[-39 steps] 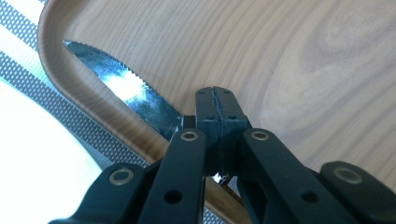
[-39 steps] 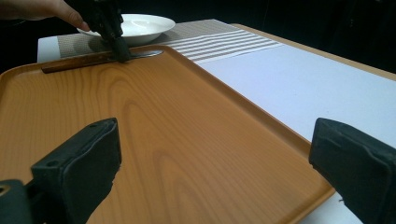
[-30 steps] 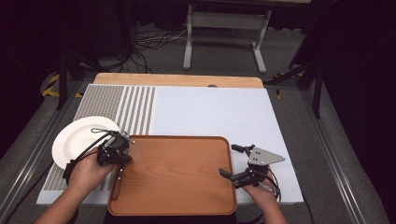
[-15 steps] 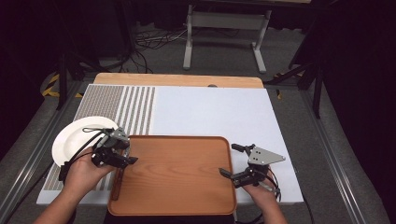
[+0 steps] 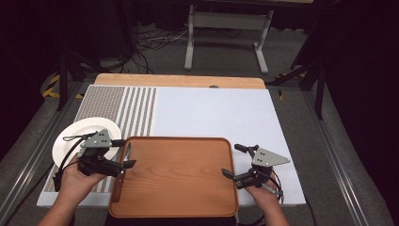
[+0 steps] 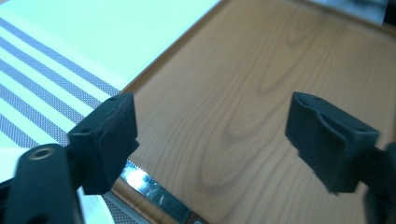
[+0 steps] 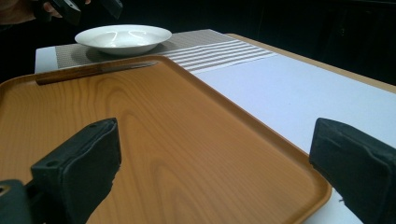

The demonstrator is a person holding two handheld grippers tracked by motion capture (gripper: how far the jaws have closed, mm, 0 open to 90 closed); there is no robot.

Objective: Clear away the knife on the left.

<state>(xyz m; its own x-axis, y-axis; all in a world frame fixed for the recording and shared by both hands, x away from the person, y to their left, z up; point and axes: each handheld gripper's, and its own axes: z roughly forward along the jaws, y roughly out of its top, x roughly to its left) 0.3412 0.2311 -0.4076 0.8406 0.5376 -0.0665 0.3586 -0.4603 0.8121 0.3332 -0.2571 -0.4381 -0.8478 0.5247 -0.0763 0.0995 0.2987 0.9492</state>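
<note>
High view: left gripper (image 5: 123, 153), jaws just opened and empty, hovers over the knife (image 5: 121, 175) on the tray's (image 5: 179, 207) left edge; right gripper (image 5: 231, 160) open; no legible writing.

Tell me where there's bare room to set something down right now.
Most of the wooden tray is bare, from the knife along its left edge across to the right tongs. The white mat beyond the tray is open too. It is crowded at the tray's left edge: knife, left tongs, open above it, and plate.
</note>
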